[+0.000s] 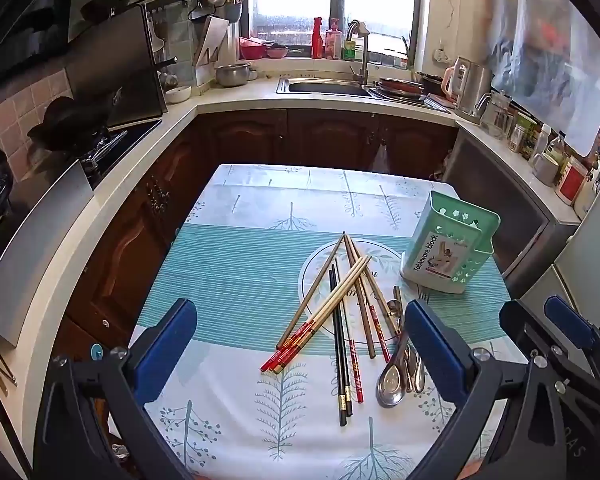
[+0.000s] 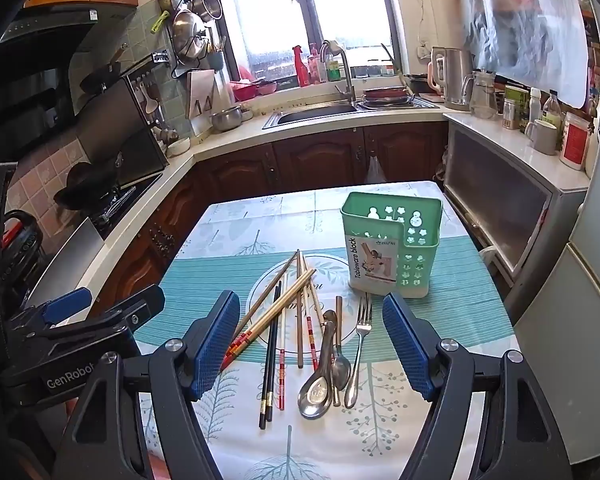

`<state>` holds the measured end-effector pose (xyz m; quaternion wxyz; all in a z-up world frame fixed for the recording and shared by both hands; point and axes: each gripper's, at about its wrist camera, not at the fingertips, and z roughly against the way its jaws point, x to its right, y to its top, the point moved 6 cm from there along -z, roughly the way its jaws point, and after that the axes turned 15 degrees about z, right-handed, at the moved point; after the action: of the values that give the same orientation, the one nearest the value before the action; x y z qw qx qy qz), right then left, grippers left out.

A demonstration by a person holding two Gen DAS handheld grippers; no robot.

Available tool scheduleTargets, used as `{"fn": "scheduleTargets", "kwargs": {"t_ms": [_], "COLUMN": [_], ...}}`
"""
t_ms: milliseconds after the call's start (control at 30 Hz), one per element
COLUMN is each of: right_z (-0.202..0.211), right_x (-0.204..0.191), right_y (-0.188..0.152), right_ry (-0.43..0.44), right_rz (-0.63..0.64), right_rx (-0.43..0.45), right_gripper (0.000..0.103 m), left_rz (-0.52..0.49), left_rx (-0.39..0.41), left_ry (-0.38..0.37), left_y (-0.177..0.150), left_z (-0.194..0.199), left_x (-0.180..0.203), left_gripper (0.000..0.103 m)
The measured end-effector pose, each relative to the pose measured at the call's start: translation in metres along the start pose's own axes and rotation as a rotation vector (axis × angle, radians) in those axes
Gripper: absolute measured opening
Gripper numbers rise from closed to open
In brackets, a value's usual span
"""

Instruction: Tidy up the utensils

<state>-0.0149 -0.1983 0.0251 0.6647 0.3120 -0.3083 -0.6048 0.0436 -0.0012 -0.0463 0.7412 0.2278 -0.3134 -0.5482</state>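
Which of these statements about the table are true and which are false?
1. The green holder stands upright on the table. True.
2. The chopsticks are already in the holder. False: they lie in a loose pile on the cloth, and nothing shows above the holder's rim.
3. A fork lies beside the spoons. True.
4. The right gripper is holding a spoon. False: its jaws are open and hold nothing.
5. The left gripper has its jaws wide open. True.
6. The black chopsticks lie apart from each other. False: the pair lies side by side.
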Motion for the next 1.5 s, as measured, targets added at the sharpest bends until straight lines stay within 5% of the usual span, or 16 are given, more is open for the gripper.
{"fn": "scheduleTargets", "kwargs": {"t_ms": [933,1500], "right_z": [0.002,0.004], "right_x": [0.000,-0.007], "right_y": [0.004,0.029], "right_ry": [0.004,0.037], "right_rz": [-0.001,0.055], "right_rx": [-0.004,-0.007], "right_gripper": [0.075,0.070], "left_rz": [0.028,-0.046], "left_rx": [-0.022,-0.036], "left_ry": [-0.044,-0.048], "left_y": [-0.001,0.020], "left_z": [-0.004,-0.007], "left_x": [-0.006,-0.004], "left_gripper": [0.102,0.102]}}
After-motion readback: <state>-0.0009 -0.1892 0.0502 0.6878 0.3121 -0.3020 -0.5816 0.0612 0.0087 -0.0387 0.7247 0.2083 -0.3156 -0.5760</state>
